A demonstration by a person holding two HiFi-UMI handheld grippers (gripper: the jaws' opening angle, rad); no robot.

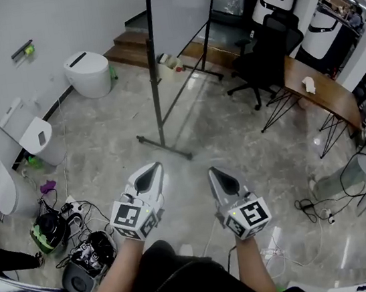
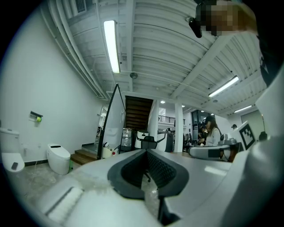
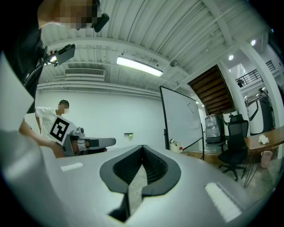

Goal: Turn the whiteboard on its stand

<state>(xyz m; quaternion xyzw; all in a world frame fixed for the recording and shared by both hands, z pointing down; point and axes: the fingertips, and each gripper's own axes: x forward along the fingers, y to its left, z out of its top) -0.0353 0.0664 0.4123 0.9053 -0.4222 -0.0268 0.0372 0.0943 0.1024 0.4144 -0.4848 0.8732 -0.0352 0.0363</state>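
The tall white whiteboard (image 1: 180, 7) stood upright in its thin black metal stand (image 1: 154, 78). Its face was blank apart from a faint mark near the top. The stand's long black foot bar (image 1: 164, 147) lay flat on the pale marble floor (image 1: 235, 134).

The whiteboard was ahead of me and well apart from both claws, slightly left of the gap between them. My left claw (image 1: 154, 168) and my right claw (image 1: 213, 171) were held level side by side, and both were clenched on nothing. Only marble floor lay between them and the foot bar.

To the left of the whiteboard a white rounded toilet (image 1: 88, 73) sat against the wall. Behind the whiteboard rose brown wooden steps (image 1: 130, 48). To its right stood a black swivel office chair (image 1: 262, 56) and, further right, a brown wooden bench (image 1: 323, 88) on thin black legs. Well to the near left of the whiteboard, a tangle of cables and a white power strip (image 1: 75, 207) lay on the floor.
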